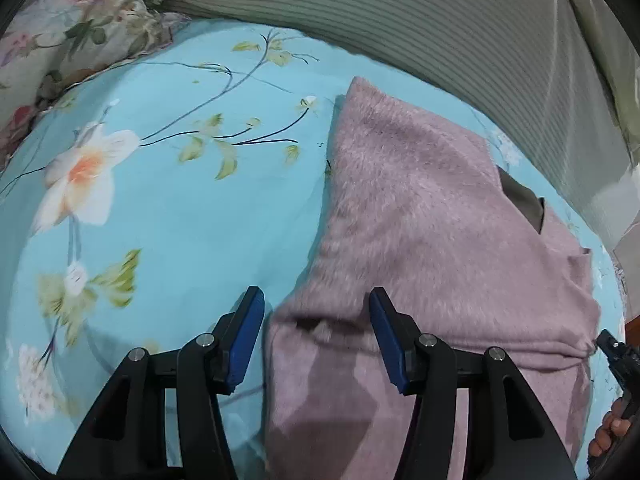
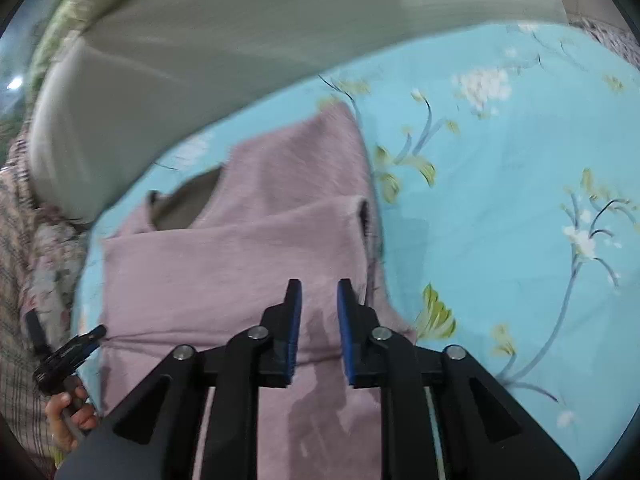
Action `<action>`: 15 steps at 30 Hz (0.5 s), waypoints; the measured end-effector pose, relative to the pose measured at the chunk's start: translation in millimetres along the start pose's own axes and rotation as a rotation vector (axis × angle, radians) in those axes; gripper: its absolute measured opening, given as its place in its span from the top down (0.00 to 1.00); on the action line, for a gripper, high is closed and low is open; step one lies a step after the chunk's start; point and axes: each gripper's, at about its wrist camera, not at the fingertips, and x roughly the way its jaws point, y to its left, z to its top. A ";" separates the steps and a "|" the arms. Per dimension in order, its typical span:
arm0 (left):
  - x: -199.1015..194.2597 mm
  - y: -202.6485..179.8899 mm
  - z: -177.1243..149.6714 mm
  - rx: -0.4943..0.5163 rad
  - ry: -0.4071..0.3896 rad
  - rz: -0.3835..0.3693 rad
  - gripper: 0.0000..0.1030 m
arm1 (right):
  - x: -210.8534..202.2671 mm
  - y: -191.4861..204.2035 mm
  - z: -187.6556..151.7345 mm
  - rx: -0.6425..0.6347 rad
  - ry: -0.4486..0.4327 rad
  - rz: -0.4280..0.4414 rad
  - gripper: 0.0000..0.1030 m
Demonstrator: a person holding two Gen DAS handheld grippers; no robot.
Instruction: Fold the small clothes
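A fuzzy mauve-pink sweater (image 1: 420, 208) lies on a light blue floral bedsheet (image 1: 180, 208), with one sleeve folded across its body (image 2: 240, 240). My left gripper (image 1: 316, 300) is open, hovering over the sweater's near left edge, holding nothing. My right gripper (image 2: 319, 292) is partly open with a narrow gap, over the near part of the sweater (image 2: 224, 280), empty. In each wrist view the other gripper shows at the frame's edge: the right gripper's tip in the left wrist view (image 1: 612, 348), the left gripper in the right wrist view (image 2: 68, 356).
A grey ribbed cushion or headboard (image 1: 400, 12) runs along the far side of the bed. A floral pillow (image 1: 68, 28) sits at the far left. A plaid and floral blanket (image 2: 24, 272) lies at the left in the right wrist view.
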 end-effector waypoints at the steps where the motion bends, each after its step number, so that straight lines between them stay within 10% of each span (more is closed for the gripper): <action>1: -4.7 1.3 -3.6 0.001 -0.001 0.005 0.46 | -8.0 1.0 -3.3 -0.006 -0.007 0.016 0.66; 15: -118.1 45.4 -131.9 0.035 0.025 -0.188 0.45 | -78.9 -11.3 -104.1 -0.038 0.063 0.128 0.61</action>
